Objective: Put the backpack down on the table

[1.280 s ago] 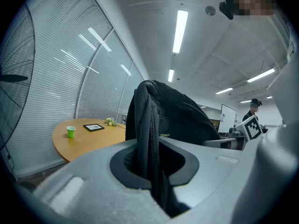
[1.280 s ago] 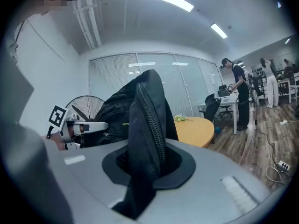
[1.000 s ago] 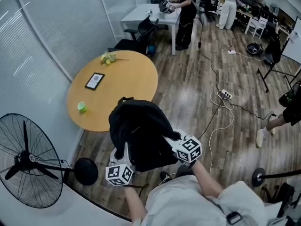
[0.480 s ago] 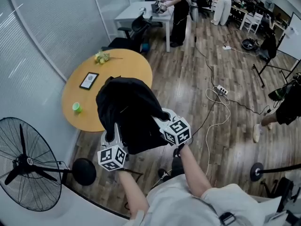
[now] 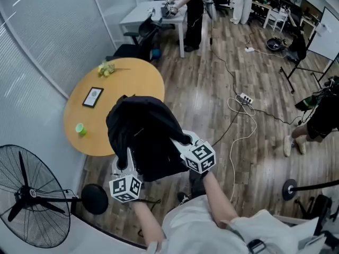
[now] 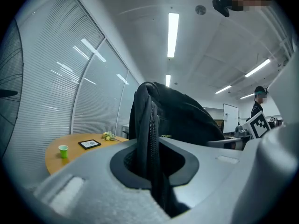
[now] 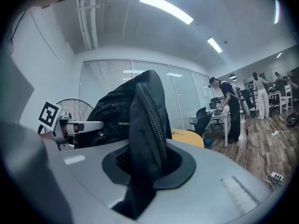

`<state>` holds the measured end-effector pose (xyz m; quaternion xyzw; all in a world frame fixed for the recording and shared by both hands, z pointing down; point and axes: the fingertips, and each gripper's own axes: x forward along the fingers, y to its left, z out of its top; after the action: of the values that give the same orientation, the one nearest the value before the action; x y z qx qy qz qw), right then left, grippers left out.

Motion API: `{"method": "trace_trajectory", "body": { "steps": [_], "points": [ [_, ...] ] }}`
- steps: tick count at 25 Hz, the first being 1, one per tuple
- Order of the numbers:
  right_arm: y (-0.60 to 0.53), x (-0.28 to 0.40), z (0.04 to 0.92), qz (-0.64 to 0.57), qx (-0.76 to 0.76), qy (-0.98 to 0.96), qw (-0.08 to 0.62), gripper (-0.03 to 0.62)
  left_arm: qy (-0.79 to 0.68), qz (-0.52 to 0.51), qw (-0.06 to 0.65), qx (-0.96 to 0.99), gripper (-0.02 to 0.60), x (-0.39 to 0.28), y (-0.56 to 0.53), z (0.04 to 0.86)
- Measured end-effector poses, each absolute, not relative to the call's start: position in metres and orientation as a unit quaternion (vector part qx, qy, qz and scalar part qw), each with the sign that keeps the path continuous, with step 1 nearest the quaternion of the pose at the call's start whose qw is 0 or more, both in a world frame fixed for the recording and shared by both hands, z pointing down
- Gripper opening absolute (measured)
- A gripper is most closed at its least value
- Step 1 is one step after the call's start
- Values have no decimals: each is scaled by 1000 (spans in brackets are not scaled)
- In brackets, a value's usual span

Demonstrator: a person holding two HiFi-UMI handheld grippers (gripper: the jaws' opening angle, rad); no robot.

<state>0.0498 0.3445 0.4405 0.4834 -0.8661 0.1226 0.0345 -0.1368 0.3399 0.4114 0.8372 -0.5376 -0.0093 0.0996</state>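
Though the head view shows only marker cubes against black cloth, the gripper views show the grips: the left gripper (image 6: 154, 169) pinches a zippered fold of the backpack (image 5: 145, 136), and the right gripper (image 7: 147, 167) pinches another toothed zipper edge. The soft, rounded backpack hangs in the air between them, over the near edge of the round wooden table (image 5: 135, 81). Farther left on the table stands a small green cup (image 5: 80, 129).
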Motion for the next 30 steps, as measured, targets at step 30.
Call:
{"method": "trace_trajectory", "body": {
  "steps": [30],
  "points": [
    [83,117,427,131,417,-900,9,58,-588,-3,81,804,32,-69,93,394]
  ]
}}
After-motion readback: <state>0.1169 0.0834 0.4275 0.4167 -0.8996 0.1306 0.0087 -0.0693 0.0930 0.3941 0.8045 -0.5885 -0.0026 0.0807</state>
